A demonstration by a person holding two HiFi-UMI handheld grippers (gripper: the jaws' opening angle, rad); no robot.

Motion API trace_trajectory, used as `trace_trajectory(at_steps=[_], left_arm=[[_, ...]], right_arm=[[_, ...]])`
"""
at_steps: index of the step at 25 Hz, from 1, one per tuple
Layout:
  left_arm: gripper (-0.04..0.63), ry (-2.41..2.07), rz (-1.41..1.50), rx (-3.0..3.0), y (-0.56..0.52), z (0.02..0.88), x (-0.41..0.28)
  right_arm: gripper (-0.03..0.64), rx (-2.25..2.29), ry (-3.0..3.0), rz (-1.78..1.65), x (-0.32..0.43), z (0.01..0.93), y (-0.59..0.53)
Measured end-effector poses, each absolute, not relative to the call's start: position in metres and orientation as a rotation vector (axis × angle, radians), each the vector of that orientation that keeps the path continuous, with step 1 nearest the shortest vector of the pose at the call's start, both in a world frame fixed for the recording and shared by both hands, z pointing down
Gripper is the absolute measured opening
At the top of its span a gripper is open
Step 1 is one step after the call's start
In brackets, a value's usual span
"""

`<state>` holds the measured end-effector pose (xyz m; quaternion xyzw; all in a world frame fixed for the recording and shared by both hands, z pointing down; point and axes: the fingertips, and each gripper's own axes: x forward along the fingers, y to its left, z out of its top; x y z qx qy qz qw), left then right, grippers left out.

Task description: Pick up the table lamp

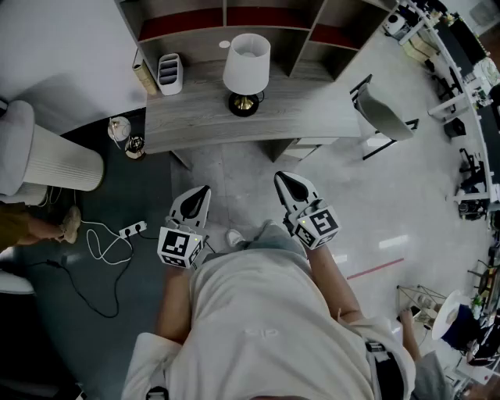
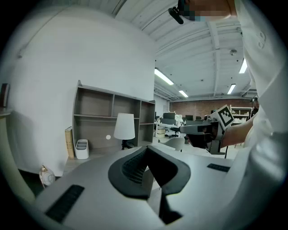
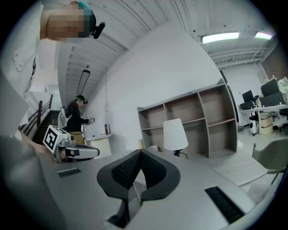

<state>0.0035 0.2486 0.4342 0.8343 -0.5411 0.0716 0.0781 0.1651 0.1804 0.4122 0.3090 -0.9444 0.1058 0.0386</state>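
The table lamp (image 1: 247,72) has a white shade and a dark base with a brass stem, and stands upright on the grey wooden desk (image 1: 312,109) far ahead of me. It also shows as a white-shaded table lamp (image 2: 124,128) in the left gripper view and as the same lamp (image 3: 175,135) in the right gripper view. My left gripper (image 1: 201,192) and right gripper (image 1: 283,180) hang side by side over the floor, well short of the desk. Both point roughly level toward the lamp, jaws closed tip to tip, with nothing between them.
A white pen holder (image 1: 169,73) and a book (image 1: 144,78) stand at the desk's left end, under open shelving (image 1: 226,16). A grey chair (image 1: 384,113) sits right of the desk. A white ribbed cylinder (image 1: 55,160), a power strip (image 1: 131,230) and cables lie at left. A person (image 3: 74,117) stands in the background.
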Motion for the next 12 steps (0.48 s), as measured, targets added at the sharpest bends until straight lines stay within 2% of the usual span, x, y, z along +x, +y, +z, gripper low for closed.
trace_trajectory(at_steps=[12], left_arm=[[0.015, -1.573, 0.284, 2.460, 0.243, 0.462, -0.003]], right_arm=[[0.029, 0.941, -2.870, 0.359, 0.158, 0.430, 0.171]])
